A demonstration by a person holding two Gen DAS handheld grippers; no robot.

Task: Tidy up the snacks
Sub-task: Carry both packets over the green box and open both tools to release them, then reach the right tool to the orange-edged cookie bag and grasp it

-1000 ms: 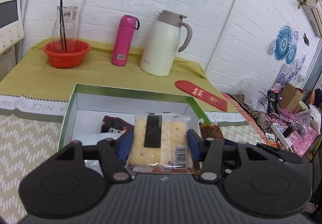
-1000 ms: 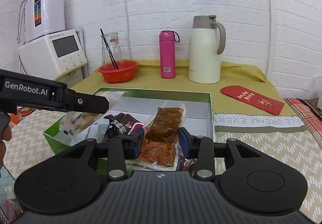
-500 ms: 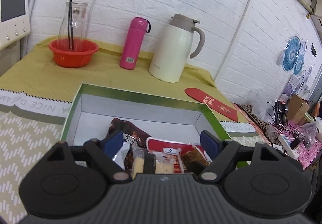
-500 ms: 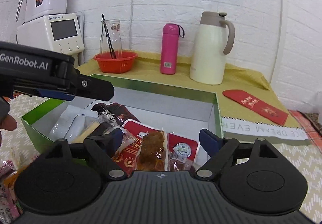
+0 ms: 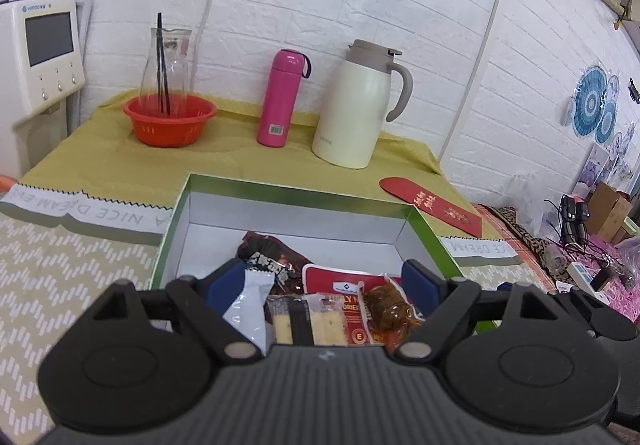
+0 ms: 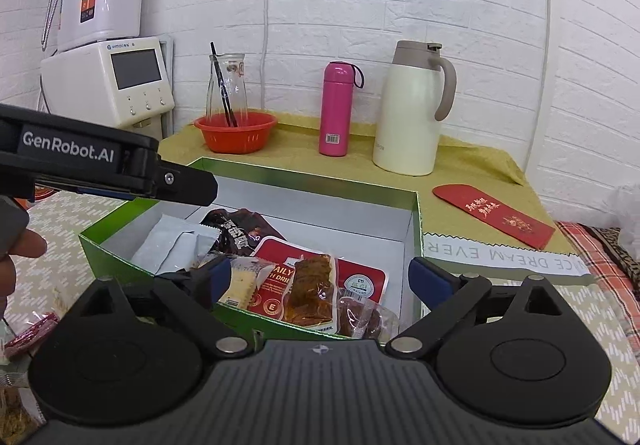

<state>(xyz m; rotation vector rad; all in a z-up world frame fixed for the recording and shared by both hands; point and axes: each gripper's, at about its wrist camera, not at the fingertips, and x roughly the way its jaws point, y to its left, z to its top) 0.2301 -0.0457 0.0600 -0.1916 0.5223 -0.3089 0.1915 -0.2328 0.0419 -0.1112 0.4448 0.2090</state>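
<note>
- Two grippers are hovering at the near edge of one table (image 5: 100,161), which is wearing a yellow-green cloth at the back and a zigzag-patterned mat in front.
- Sitting on that table, the green box (image 6: 418,213) with white inner walls is lying open-topped, and all the visible packed snacks are resting inside it.
- Standing behind the box, well apart from it, the cream jug (image 5: 356,105) is keeping beside the pink bottle (image 5: 280,97) and the orange bowl (image 5: 170,121).
- The left gripper (image 5: 324,281) is opening its jaws, already wide, above the box; the cracker pack (image 5: 306,319) is lying loose between them, touched by neither pad.
- The right gripper (image 6: 320,277) is holding its jaws at their widest over the box's near wall, gripping nothing.
- The red pouch (image 6: 352,281) is lying flat in the box's middle, with the brown snack strip (image 6: 312,291) resting on top of it.
- The white sachet (image 6: 172,245) is leaning at the box's left side, beside a dark wrapper (image 6: 236,231).
- The red envelope (image 6: 494,213) is lying on the cloth, right of the box.
</note>
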